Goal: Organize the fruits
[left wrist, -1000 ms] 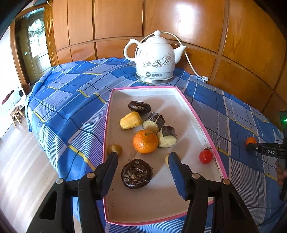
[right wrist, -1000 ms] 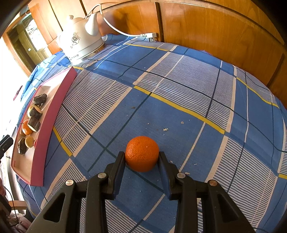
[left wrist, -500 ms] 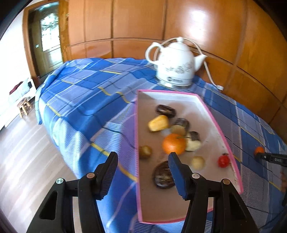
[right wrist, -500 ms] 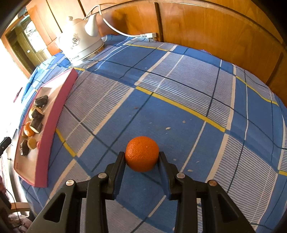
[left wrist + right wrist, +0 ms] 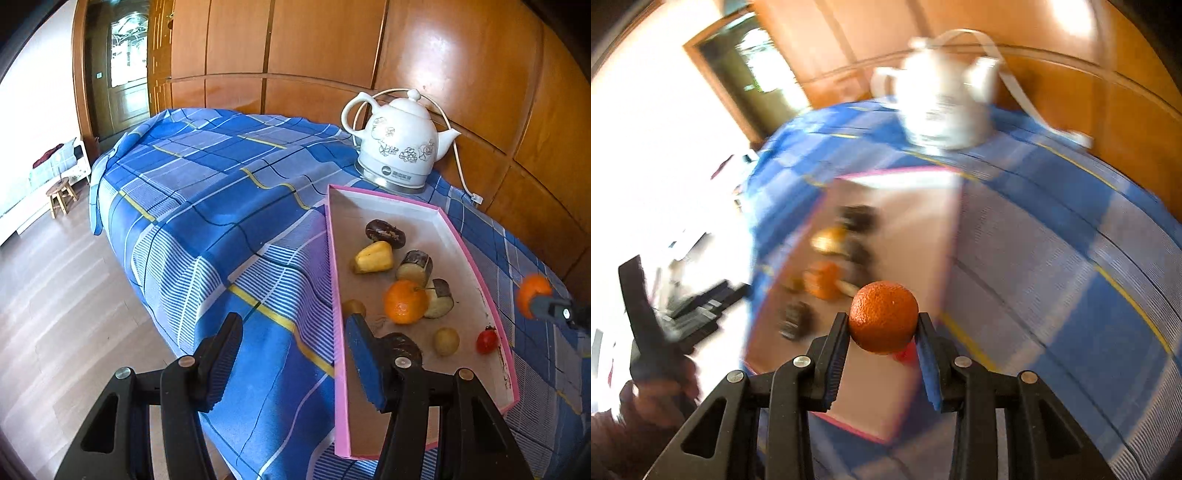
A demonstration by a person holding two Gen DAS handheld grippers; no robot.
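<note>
My right gripper (image 5: pixel 882 332) is shut on an orange (image 5: pixel 883 317) and holds it in the air over the near end of the pink-rimmed tray (image 5: pixel 916 173); the view is blurred. In the left wrist view that orange (image 5: pixel 532 297) hangs at the right, beyond the tray's right rim (image 5: pixel 476 258). The tray holds another orange (image 5: pixel 404 301), a yellow piece (image 5: pixel 373 256), dark eggplant pieces (image 5: pixel 415 263), a small tomato (image 5: pixel 486 341) and a kiwi (image 5: pixel 446 341). My left gripper (image 5: pixel 291 354) is open and empty, over the tablecloth at the tray's left rim.
A white electric kettle (image 5: pixel 400 147) with its cord stands behind the tray by the wooden wall. The blue checked cloth (image 5: pixel 221 192) covers the table; its left edge drops to the wood floor. A small stool (image 5: pixel 61 194) stands far left.
My right gripper has lifted the orange off the cloth and swung it left over the tray. My left gripper has drawn back and to the left, off the tray, still open.
</note>
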